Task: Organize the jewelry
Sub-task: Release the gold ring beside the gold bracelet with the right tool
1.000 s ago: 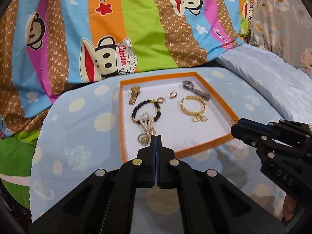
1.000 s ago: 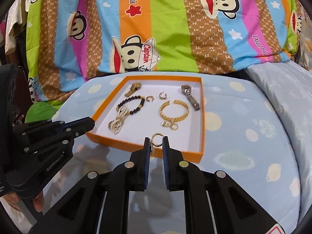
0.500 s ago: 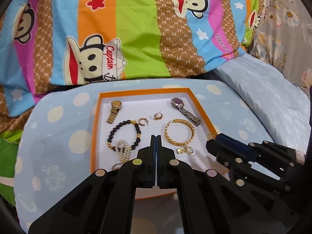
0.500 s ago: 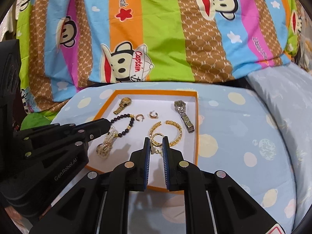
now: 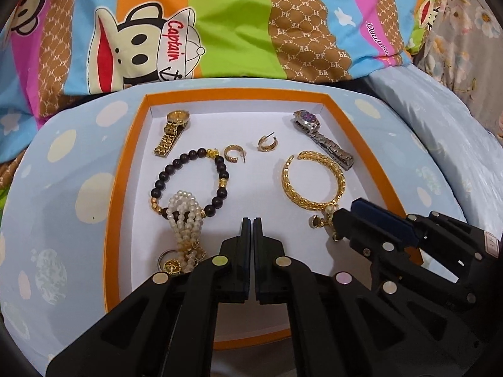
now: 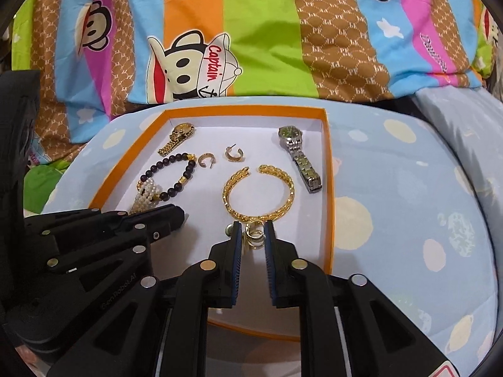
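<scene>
An orange tray [image 5: 125, 169] [image 6: 328, 188] with a white floor holds a gold watch [image 5: 171, 132], a silver watch [image 5: 323, 139], two gold hoop earrings [image 5: 234, 154], a dark bead bracelet [image 5: 188, 185], a pearl strand [image 5: 185, 229] and a gold bangle [image 5: 314, 182] [image 6: 261, 191]. My right gripper [image 6: 254, 235] is shut on a small gold ring earring [image 6: 255, 235], low over the tray just in front of the bangle. My left gripper [image 5: 252, 229] is shut and empty over the tray's middle.
The tray lies on a pale blue spotted cushion [image 6: 408, 188]. A striped monkey-print blanket [image 5: 220, 25] rises behind it. A pale blue pillow [image 5: 440, 119] lies to the right.
Both grippers have moved forward over the tray. The right one has carried the gold ring earring from the tray's near edge to just in front of the bangle.
</scene>
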Demonstrator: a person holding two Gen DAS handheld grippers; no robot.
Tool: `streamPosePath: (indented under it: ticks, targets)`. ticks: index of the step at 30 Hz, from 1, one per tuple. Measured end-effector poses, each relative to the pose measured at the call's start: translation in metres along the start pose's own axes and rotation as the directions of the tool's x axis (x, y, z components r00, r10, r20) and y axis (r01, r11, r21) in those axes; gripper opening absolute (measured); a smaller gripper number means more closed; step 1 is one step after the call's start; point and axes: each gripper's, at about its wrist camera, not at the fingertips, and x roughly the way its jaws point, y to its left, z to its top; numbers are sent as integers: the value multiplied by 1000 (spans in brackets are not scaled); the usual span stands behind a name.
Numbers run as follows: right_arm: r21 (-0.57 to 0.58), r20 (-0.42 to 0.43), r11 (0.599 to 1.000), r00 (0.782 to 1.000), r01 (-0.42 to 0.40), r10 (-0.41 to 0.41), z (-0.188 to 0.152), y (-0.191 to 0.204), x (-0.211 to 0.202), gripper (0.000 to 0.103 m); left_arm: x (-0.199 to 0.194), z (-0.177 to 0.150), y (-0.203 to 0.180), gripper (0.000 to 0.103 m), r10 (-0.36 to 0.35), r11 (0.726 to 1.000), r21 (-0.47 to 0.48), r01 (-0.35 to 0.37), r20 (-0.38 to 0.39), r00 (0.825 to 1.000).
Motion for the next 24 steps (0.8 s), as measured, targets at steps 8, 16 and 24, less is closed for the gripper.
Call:
streamPosePath:
  ticks: [8,16,24]
  targets:
    - [23,31,1000,999,-16,15,4,-2,-8,21,-10,3,1,23,26,1000,1,-26,43,999]
    - [34,44,999,999,-20,19,5,-4,-11,25,-13,8,6,37,55,998,-19,-54,65,996]
    - [82,102,996,995,-24,16,-2,-13,-40,41,-39,3,10,42,112,994,-25,-110,135,984]
